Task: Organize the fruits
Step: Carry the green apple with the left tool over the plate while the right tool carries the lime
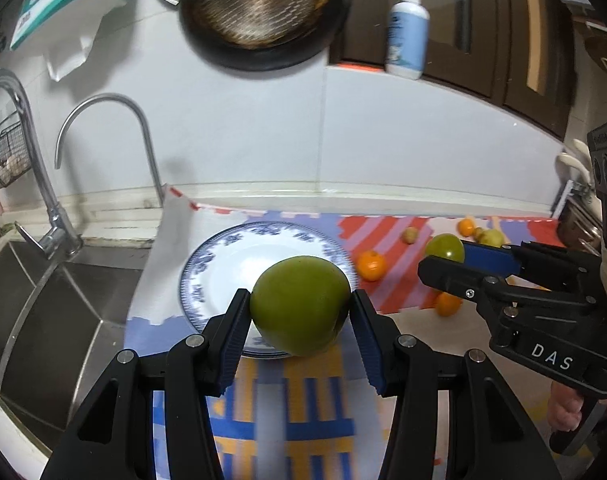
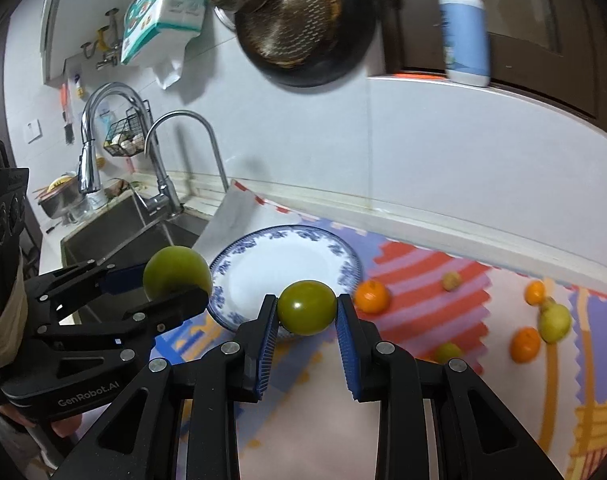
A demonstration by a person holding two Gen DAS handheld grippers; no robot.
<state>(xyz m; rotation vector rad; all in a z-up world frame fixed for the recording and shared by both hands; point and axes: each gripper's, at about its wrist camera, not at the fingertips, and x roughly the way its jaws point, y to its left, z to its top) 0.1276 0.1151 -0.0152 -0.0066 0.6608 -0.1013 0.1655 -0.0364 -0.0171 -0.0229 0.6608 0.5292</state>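
Kitchen counter, patterned mat (image 2: 423, 276) | plate (image 2: 271, 276) bare | left gripper (image 1: 300, 312) clamped green fruit (image 1: 299, 304), right gripper (image 2: 306, 312) clamped smaller green fruit (image 2: 306, 307) | oranges (image 2: 372, 297) remained scattered

Black grippers (image 1: 301, 320) — blue ribbed jaws, silver screws, white "DAS" lettering.

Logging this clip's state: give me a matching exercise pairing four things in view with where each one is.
Things:
1. larger green fruit
2. smaller green fruit
3. plate
4. soap bottle

Places:
A. on the ledge above the counter
B. between the right gripper's fingers
C. on the mat beside the sink
D. between the left gripper's fingers

Pairs: 1-D, 2-B, 3-C, 4-A
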